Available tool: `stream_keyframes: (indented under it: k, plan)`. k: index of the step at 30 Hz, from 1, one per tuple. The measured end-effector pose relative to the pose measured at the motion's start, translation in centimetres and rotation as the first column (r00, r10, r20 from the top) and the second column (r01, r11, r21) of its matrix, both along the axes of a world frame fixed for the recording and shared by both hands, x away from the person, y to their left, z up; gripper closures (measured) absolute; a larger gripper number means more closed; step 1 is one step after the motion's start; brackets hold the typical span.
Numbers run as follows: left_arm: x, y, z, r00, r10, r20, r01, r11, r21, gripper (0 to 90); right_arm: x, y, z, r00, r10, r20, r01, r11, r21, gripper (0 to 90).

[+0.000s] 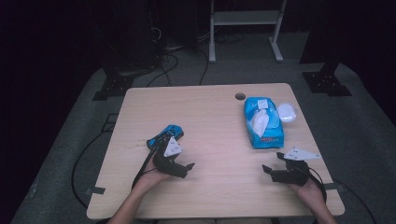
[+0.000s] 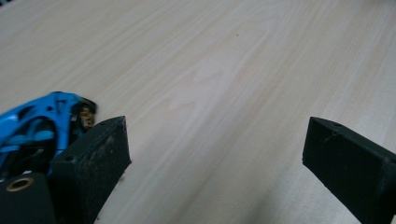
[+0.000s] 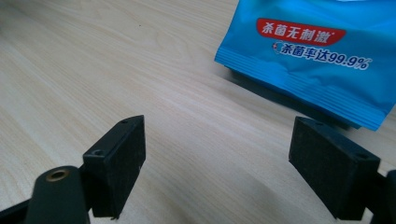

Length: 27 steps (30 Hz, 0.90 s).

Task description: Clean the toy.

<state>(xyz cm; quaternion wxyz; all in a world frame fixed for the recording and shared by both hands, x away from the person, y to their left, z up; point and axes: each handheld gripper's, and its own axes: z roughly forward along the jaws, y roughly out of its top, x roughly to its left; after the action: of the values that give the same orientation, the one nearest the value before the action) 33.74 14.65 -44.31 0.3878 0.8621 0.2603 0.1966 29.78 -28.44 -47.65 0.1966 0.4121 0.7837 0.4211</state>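
Observation:
A blue wet-wipes pack lies at the right of the wooden table, with a white wipe sticking out of its top. Its near end, with red and white print, shows as the pack in the right gripper view. A small blue and black plastic object lies at the left. My left gripper is just in front of it, open and empty, pointing right. In the left gripper view the blue object sits behind the left jaw of the gripper. My right gripper is open and empty, a short way in front of the pack.
A white round lid-like item rests to the right of the pack. A cable hole is near the table's far edge. Black stands and a white frame stand on the floor beyond.

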Motion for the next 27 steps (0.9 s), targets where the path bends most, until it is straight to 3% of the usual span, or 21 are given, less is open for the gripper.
stream_keyframes:
  k: [6, 7, 14, 17, 21, 22, 24, 27]
  plan:
    - [0.8, 1.2, 0.8, 0.9999, 0.01, -0.004, -0.01, 0.9996, 0.027, 6.8, 0.0, 0.2, 0.2, 1.0, 0.001, 0.003, -0.001, 1.0, 0.003, 18.1]
    - [1.2, 1.6, 1.1, 1.0, 0.006, -0.002, -0.006, 0.9987, 0.05, 6.8, 0.1, 0.4, 0.2, 1.0, 0.003, 0.003, -0.003, 1.0, -0.001, 18.0]
    - [2.7, 2.9, 2.2, 0.9994, 0.033, -0.006, -0.033, 0.9971, 0.068, 6.8, -0.1, 0.8, 0.3, 0.9996, 0.028, 0.003, -0.028, 0.9995, -0.012, 18.0]
    - [3.8, 3.8, 2.5, 0.9979, 0.061, -0.023, -0.058, 0.9937, 0.096, 6.8, -0.3, 0.9, 0.3, 0.9992, 0.04, 0.005, -0.04, 0.9989, -0.025, 18.1]
    - [4.5, 4.5, 2.6, 0.997, 0.07, -0.033, -0.067, 0.9932, 0.095, 6.8, -0.2, 1.2, 0.4, 0.9988, 0.048, 0.003, -0.048, 0.9984, -0.029, 18.1]
    - [5.1, 5.0, 2.6, 0.9963, 0.073, -0.046, -0.067, 0.9902, 0.123, 6.8, -0.2, 1.3, 0.4, 0.9987, 0.052, 0.003, -0.052, 0.9982, -0.031, 18.1]
    - [5.4, 5.2, 2.6, 0.9954, 0.08, -0.052, -0.073, 0.9889, 0.13, 6.8, -0.2, 1.4, 0.3, 0.9983, 0.058, 0.0, -0.057, 0.9977, -0.036, 18.1]
    - [6.7, 6.0, 2.6, 0.9901, 0.107, -0.09, -0.094, 0.985, 0.145, 6.9, -0.2, 1.8, 0.2, 0.9971, 0.076, -0.002, -0.076, 0.9953, -0.061, 18.1]
